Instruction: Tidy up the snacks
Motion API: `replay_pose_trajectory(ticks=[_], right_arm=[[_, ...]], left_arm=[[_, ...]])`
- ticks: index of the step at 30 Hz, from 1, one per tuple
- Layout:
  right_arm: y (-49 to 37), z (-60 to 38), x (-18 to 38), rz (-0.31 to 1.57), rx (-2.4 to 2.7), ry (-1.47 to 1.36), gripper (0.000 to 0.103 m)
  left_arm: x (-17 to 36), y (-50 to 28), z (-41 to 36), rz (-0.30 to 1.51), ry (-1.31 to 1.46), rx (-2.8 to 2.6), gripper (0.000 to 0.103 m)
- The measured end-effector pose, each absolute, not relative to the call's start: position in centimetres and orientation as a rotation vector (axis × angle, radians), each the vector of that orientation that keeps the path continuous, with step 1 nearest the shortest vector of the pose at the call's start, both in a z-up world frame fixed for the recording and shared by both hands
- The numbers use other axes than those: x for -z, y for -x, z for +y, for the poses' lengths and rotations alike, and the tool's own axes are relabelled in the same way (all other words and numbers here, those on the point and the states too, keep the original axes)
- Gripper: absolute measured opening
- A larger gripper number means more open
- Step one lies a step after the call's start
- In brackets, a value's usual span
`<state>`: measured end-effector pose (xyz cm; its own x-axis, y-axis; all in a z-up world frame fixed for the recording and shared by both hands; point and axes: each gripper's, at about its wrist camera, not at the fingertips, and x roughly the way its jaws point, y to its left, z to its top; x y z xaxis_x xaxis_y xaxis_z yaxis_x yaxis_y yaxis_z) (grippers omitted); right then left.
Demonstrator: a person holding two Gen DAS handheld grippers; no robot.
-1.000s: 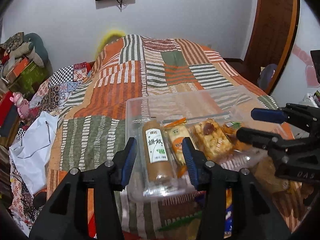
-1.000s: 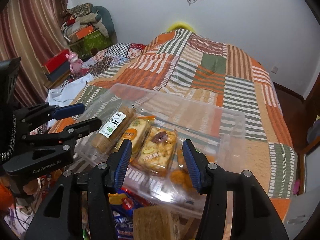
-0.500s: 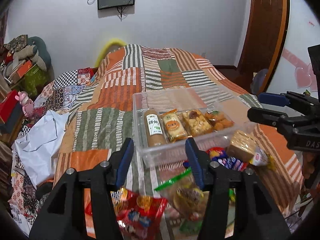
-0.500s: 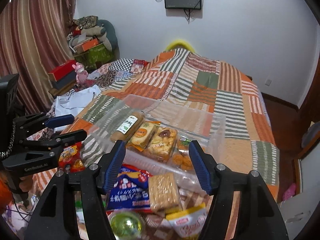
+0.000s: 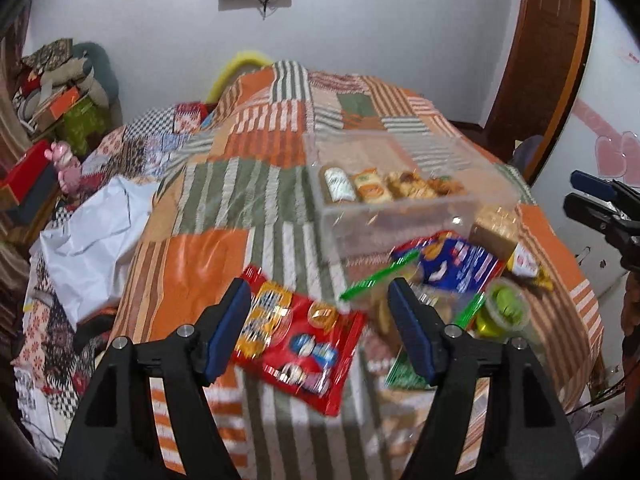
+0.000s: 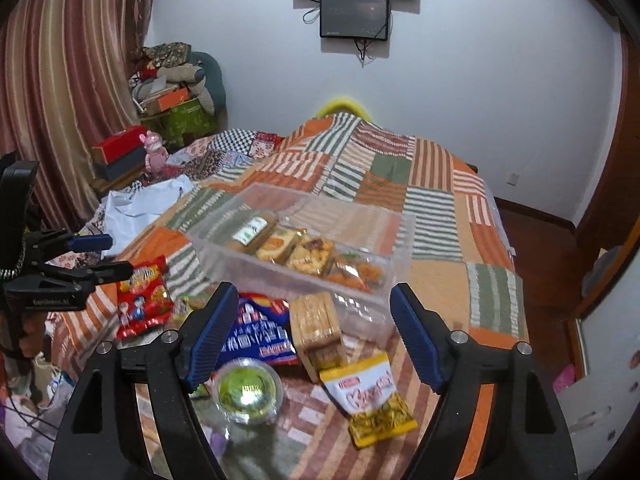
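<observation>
Left wrist view: your left gripper (image 5: pixel 318 320) apart, empty, above red snack bag (image 5: pixel 298 344). Right gripper (image 6: pixel 314 332) apart, empty. Next: lower, pinch bag, carry to clear bin (image 6: pixel 400 236).

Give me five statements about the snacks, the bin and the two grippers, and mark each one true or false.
1. The clear bin holds a row of wrapped snacks. True.
2. The left gripper is shut on the red snack bag. False: it is open, holding nothing.
3. The green cup lies outside the bin. True.
4. The yellow packet is inside the bin. False: it lies on the patchwork bedspread.
5. The right gripper is open and holds nothing. True.
</observation>
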<state>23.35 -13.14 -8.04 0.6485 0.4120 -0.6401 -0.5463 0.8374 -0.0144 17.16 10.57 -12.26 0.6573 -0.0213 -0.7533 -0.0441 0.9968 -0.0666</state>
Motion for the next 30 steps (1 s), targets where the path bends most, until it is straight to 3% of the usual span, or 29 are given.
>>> replay_pose_trajectory(ticks=[15, 22, 25, 30], right_arm=[[-24.4, -14.4, 11.9, 0.786, -0.536, 0.162, 0.076], [-25.4, -14.3, 13.0, 0.823, -0.550, 0.129, 0.076], [-25.7, -14.1, 13.4, 0.835, -0.556, 0.127, 0.076], [-25.8, -13.8, 13.5, 0.839, -0.559, 0.135, 0.076]], left_arm=[[18.1, -16.5, 11.8, 0.962, 0.135, -0.016, 0.071], [18.8, -17.5, 11.3, 0.967, 0.129, 0.003, 0.077], [19.0, -18.2, 11.1, 0.963, 0.119, 0.011, 0.083], [18.9, -19.6, 11.3, 0.960, 0.151, 0.033, 0.083]])
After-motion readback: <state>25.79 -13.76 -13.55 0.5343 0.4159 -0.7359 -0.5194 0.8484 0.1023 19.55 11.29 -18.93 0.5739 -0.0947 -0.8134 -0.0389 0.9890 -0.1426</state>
